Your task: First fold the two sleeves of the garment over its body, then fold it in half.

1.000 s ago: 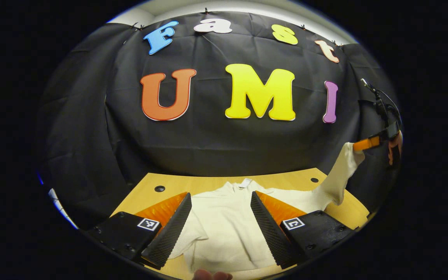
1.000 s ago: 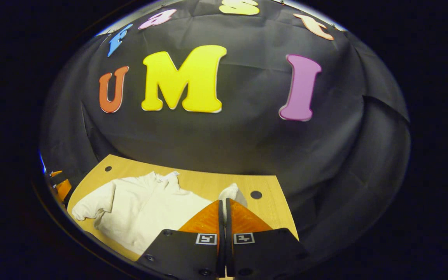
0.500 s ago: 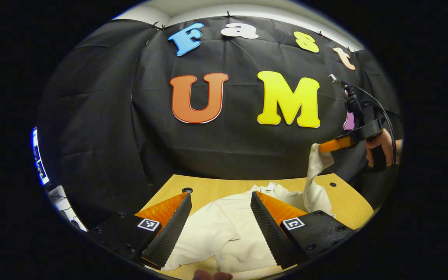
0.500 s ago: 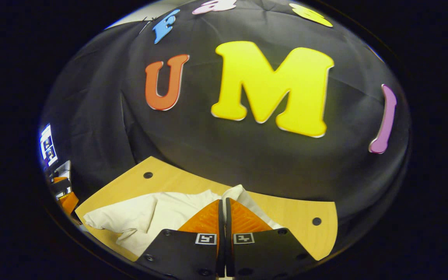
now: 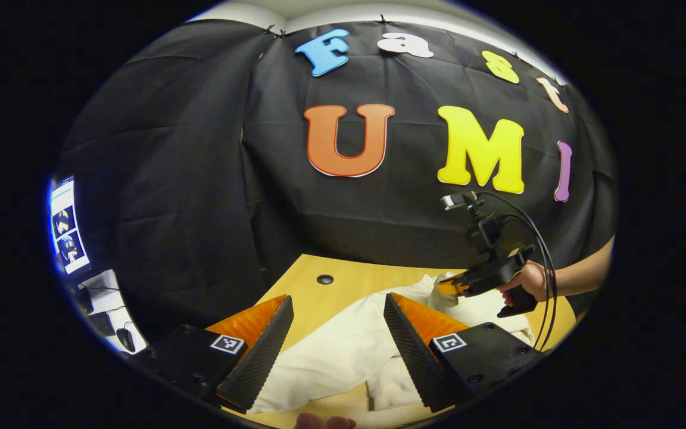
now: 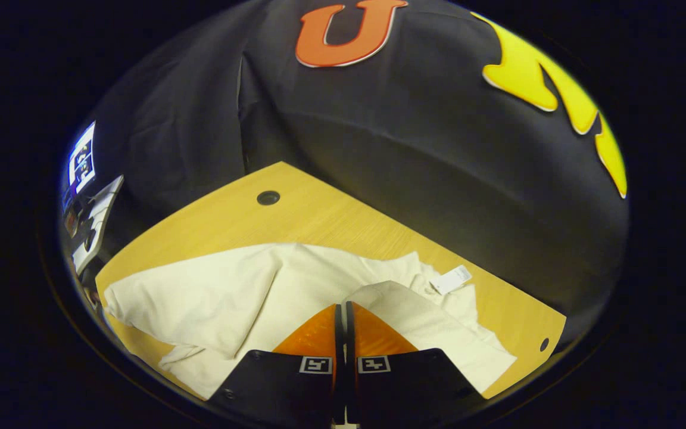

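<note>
One cream garment (image 6: 295, 280) collar toward the wall, right claw (image 6: 341, 307) pinching its sleeve (image 6: 414, 316), left claw (image 5: 337, 310) spread.

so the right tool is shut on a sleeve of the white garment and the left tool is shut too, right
Not quite. The right tool is closed on a sleeve of the white garment, as the right gripper view shows. But the left tool is open: in the left gripper view its fingers stand wide apart above the garment, gripping nothing.
</note>
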